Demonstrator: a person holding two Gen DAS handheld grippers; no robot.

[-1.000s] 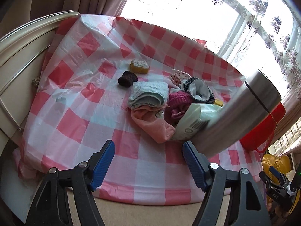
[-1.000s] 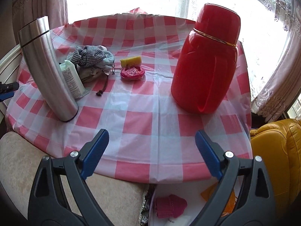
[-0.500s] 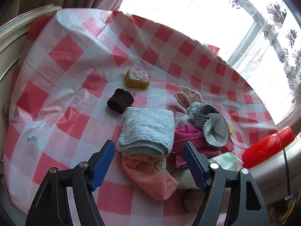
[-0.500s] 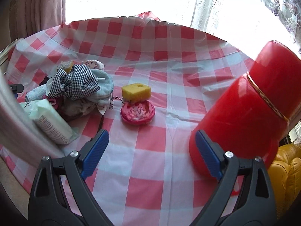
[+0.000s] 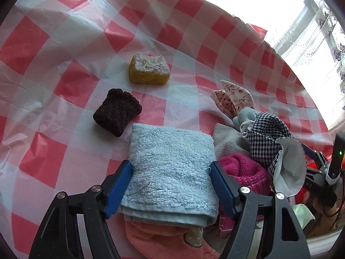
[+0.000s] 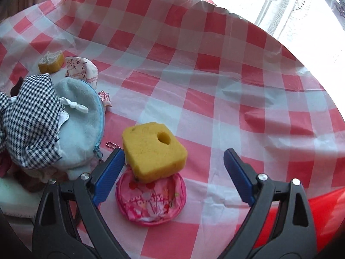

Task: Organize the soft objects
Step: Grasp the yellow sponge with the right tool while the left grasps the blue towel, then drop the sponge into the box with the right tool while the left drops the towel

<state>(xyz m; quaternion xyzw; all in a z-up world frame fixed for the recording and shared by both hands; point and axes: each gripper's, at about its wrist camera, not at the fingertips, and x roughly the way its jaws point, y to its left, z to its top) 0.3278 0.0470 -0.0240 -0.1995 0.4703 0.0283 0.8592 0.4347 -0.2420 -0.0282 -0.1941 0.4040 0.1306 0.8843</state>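
two grippers over a heap of soft stuff

two grippers in shot, both hovering above a surface (image 5: 71,32) covered in a red and white checked plastic cloth.

the left gripper (image 5: 171,186) straddles a folded light blue towel (image 5: 172,168). its blue fingers (image 5: 117,186) sit one on each long side of the towel and they're closing in on it, the pads right at the towel's edges. can't say they're really squeezing it, the terry isn't visibly dented. the towel lies on top of a peach-pink cloth (image 5: 159,239), with a hot pink knit piece (image 5: 243,170) touching its right side.

past the towel: a dark brown knit bit (image 5: 117,114) just off its far left corner, and a yellow sponge with a white top (image 5: 149,69) further back, apart from everything. to the right the pile goes on with a black and white checked fabric (image 5: 267,138) and a floral pouch (image 5: 234,98).

the right gripper (image 6: 172,174) has its fingers (image 6: 107,176) spread wide, nothing pinched. between them, nearer the left finger, is a yellow sponge with a hole (image 6: 153,150) resting on the far edge of a round pink pouch (image 6: 151,200). a pale blue fleece pouch (image 6: 84,120) sits just left of that, a bead chain (image 6: 113,145) between them.
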